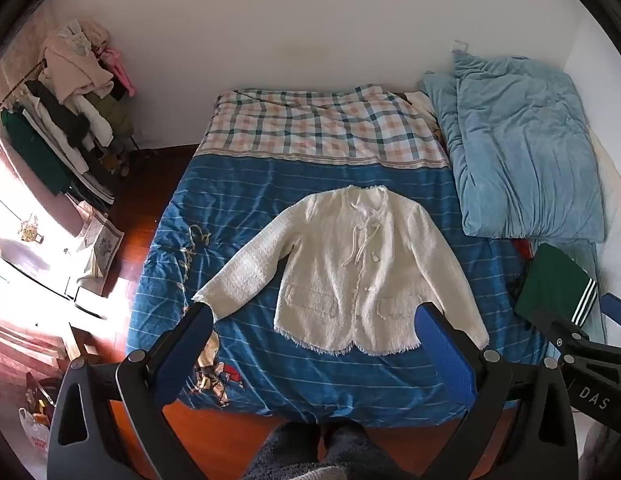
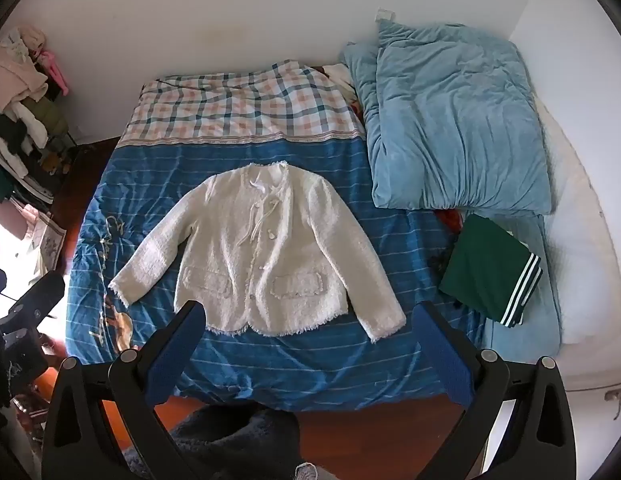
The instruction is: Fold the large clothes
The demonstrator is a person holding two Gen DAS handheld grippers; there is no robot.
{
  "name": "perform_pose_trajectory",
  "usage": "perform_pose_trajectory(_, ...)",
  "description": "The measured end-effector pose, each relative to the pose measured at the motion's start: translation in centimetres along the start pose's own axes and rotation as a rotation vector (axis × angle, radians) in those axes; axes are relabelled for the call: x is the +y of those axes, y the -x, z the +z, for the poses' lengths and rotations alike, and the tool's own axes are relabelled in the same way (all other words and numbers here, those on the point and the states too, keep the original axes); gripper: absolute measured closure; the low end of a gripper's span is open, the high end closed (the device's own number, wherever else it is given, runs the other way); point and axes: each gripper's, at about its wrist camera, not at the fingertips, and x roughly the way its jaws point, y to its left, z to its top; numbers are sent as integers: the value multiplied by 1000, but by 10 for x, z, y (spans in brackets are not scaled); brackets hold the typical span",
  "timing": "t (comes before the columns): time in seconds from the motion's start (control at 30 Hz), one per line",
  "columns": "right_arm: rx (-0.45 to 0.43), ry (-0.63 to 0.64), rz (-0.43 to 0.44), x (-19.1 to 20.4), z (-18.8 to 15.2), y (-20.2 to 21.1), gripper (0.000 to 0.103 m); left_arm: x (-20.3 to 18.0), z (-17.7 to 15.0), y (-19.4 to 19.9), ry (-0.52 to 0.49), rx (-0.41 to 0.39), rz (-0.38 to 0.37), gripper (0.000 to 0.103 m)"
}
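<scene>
Both views, taken from the foot of the bed (image 2: 310,380), near to far. Nearest you, the left claw (image 1: 314,320) and the right claw (image 2: 308,316) hang above the bed's near edge with their blue pads spread fully apart and nothing between them; both are pitched steeply downward.

Just beyond the claws lies the cream tweed jacket (image 1: 362,268), spread flat and front-up on the blue striped bedspread (image 1: 246,200). Its long axis runs away from you, fringed hem (image 2: 270,328) nearest and neckline farthest. The sleeves splay outward and toward you, so that each cuff lies near a claw: the left cuff (image 1: 202,300) just beside the left claw's outer finger, the right cuff (image 2: 386,328) between the right claw's fingers as framed. By position, each hand is the nearer one for its own sleeve; the fold appears not yet begun.

To the jacket's right rests a folded green garment with white stripes (image 2: 490,268). Beyond the jacket lie the plaid blanket (image 2: 246,108) and, to its right, a light blue comforter (image 2: 458,128) against the wall.
</scene>
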Motion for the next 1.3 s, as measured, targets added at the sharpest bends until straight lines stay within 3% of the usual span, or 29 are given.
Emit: perform_pose_trajectory(1.3,-24,19,-19,1,-4,16,0,2,-2,10,10,-5,-23,0)
